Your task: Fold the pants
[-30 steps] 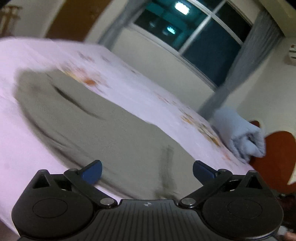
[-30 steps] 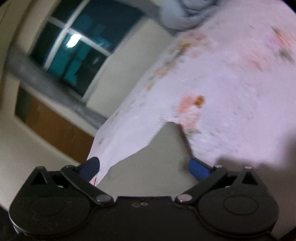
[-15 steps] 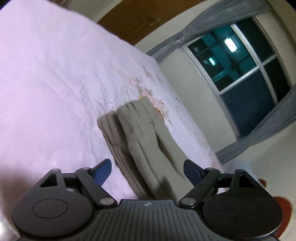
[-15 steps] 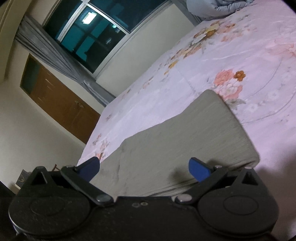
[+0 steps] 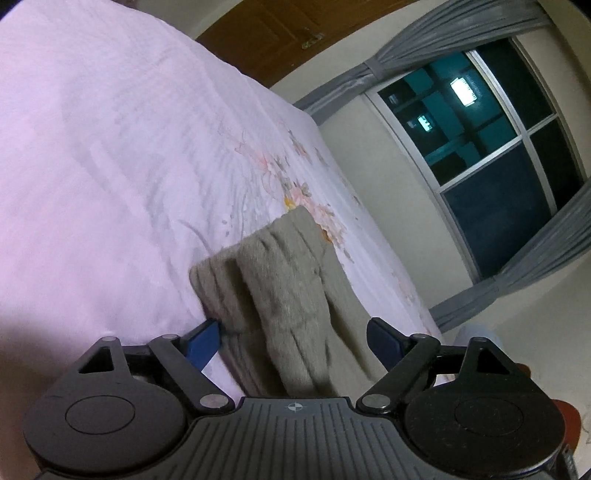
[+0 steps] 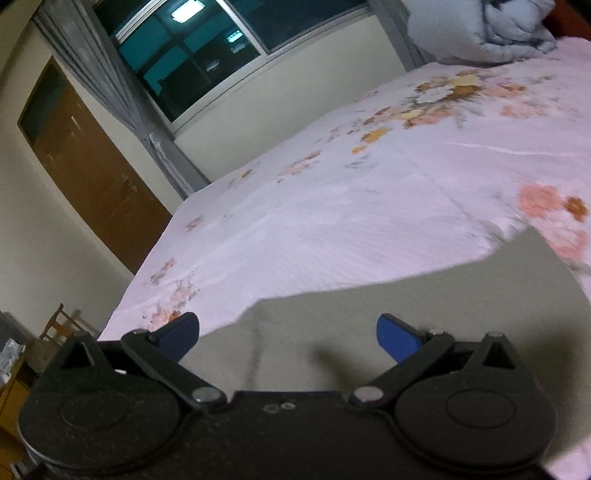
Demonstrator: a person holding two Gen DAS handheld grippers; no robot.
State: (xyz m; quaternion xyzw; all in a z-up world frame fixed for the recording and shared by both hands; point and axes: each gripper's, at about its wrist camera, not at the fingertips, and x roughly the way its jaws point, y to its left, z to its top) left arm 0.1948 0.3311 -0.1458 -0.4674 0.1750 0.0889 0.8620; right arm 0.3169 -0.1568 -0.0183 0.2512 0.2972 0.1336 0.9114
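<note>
Grey-green pants [image 5: 284, 291] lie on a pink flowered bedsheet [image 5: 110, 147]. In the left wrist view their gathered waistband end shows in stacked layers. My left gripper [image 5: 295, 336] is open, its blue fingertips [image 5: 205, 338] on either side of the pants, holding nothing. In the right wrist view the pants [image 6: 406, 295] lie flat and smooth just ahead. My right gripper [image 6: 288, 332] is open and empty over their near edge.
A rolled light-blue quilt [image 6: 484, 29] lies at the far end of the bed. A dark window with grey curtains [image 5: 491, 147] and a brown door [image 6: 92, 166] stand beyond the bed. A wooden chair [image 6: 59, 325] stands at left.
Both cameras have swung. The left gripper has come closer to the waistband end of the pants. The right gripper has dropped lower and nearer over the flat part. Both stayed open.
</note>
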